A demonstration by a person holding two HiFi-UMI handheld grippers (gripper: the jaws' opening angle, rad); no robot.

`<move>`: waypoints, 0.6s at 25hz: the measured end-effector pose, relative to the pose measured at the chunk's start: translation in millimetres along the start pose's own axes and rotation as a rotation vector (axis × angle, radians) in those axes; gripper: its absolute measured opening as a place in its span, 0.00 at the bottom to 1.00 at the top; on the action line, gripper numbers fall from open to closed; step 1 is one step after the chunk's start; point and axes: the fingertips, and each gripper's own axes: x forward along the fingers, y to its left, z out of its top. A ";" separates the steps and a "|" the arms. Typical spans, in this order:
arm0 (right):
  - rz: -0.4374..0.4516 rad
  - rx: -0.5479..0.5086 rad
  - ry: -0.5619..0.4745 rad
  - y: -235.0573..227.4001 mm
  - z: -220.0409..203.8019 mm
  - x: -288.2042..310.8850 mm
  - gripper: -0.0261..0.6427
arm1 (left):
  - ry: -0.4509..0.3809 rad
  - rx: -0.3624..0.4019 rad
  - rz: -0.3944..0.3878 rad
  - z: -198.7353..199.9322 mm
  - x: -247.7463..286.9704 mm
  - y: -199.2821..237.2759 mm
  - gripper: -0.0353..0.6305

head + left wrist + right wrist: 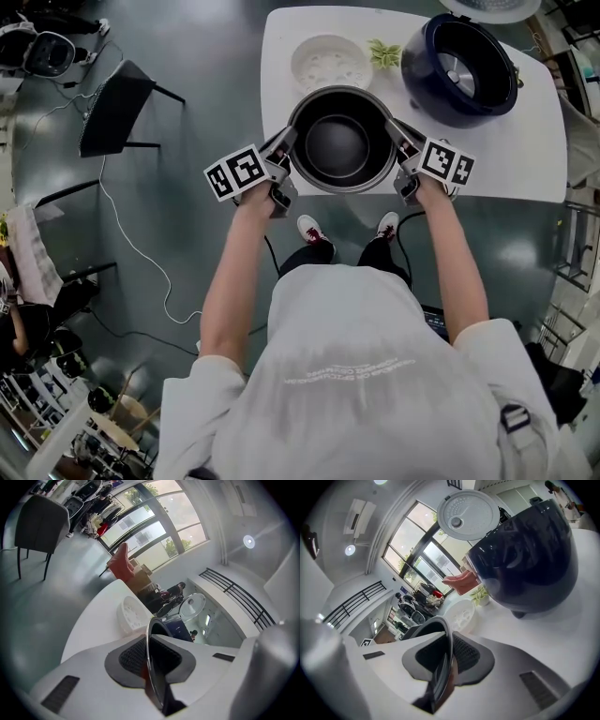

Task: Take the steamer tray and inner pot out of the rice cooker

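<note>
**2 grippers are sharing the weight of the dark, round metal inner pot (339, 141), now out of the cooker.**

The person is pinching the pot's thin rim from opposite sides. The left gripper (286, 142) is narrowed onto the left edge and the right gripper (403, 139) onto the right edge, each with a ribbed pad on either face of the wall. This is probably keeping the pot level. The pot is sitting over the near edge of the white table (525, 159), and I cannot tell whether its base is touching. The dark-blue rice cooker (459, 70) is standing open and well apart. The white perforated steamer tray (330, 62) is already lying on the table just behind the pot.
</note>
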 end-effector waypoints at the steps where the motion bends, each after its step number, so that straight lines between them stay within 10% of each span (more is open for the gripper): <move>1: 0.002 0.004 -0.006 0.2 3.3 3.0 0.14 | 0.002 -0.001 -0.002 3.1 1.8 0.2 0.12; 6: 0.035 0.022 -0.006 0.2 8.5 9.0 0.14 | -0.020 0.017 0.001 8.1 4.3 -0.4 0.13; 9: 0.061 0.031 0.001 0.7 6.2 1.5 0.17 | -0.048 0.060 0.016 0.3 -4.4 0.9 0.34; 15: 0.013 -0.069 -0.048 -15.7 30.8 -46.5 0.17 | -0.126 0.218 0.042 9.4 -29.6 -10.2 0.32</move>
